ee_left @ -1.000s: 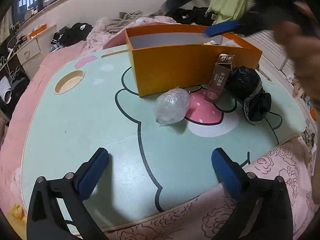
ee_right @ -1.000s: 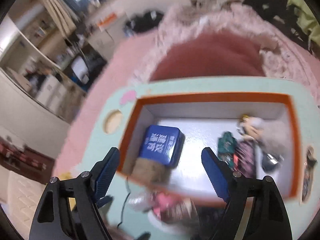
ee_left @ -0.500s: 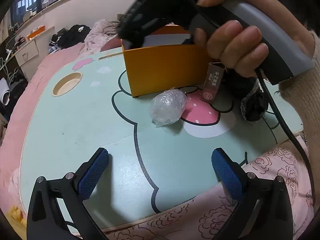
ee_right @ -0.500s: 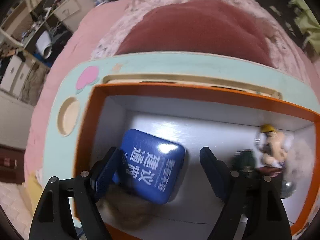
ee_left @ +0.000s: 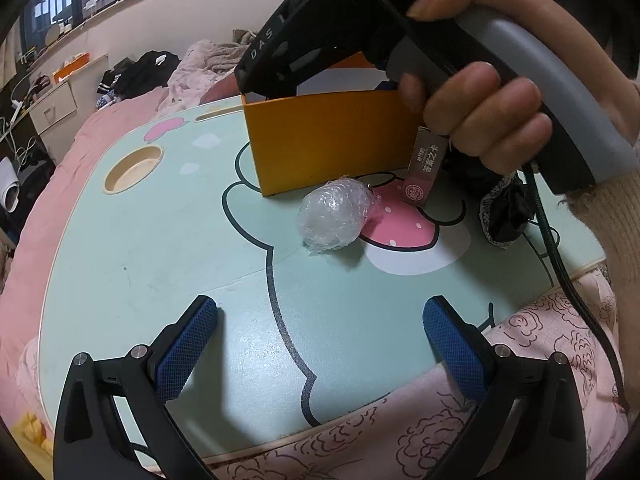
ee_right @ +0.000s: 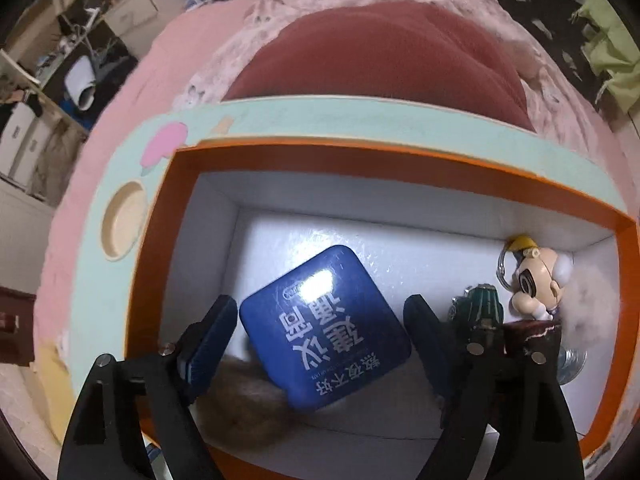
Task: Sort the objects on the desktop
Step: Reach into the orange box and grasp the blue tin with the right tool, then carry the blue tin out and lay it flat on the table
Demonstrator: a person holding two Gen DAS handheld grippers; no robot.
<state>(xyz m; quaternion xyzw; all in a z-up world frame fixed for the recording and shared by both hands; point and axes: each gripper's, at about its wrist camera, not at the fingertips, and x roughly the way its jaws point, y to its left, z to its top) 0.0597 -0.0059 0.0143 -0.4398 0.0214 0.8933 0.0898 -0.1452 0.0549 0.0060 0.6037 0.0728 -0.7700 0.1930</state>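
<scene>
Mint-green, with a cartoon face printed on it, the lap table [ee_left: 160, 248] stands on a pink bed in a cluttered bedroom. Over it the right gripper [ee_right: 320, 336] points steeply down into the orange box [ee_right: 152, 280]; its jaws have just been opening and stand wide, one on each side of a blue tin [ee_right: 324, 328] that lies tilted on the white floor, pads clear of it. A tuft of brown fluff [ee_right: 244, 392] sits under the tin's near corner at 7 o'clock. At 3 o'clock from the tin are a small green trinket [ee_right: 484, 304] and a figurine [ee_right: 532, 280] with a yellow cap, beside something white and fuzzy.

The left gripper [ee_left: 320, 340] hovers wide and empty above the table's near edge. From it at 12 o'clock lie a ball of clear wrap [ee_left: 334, 218], then at 1 o'clock a small brown carton [ee_left: 426, 168] leaning by the box wall, and at 2 o'clock a black lace-trimmed pouch [ee_left: 508, 212]. All three are not yet sorted.

Risks, as I judge them: lifting the right jaws out carelessly could clip the tilted tin or drag the fluff, and the trailing cable [ee_left: 560, 264] could sweep the carton or pouch off the table.
</scene>
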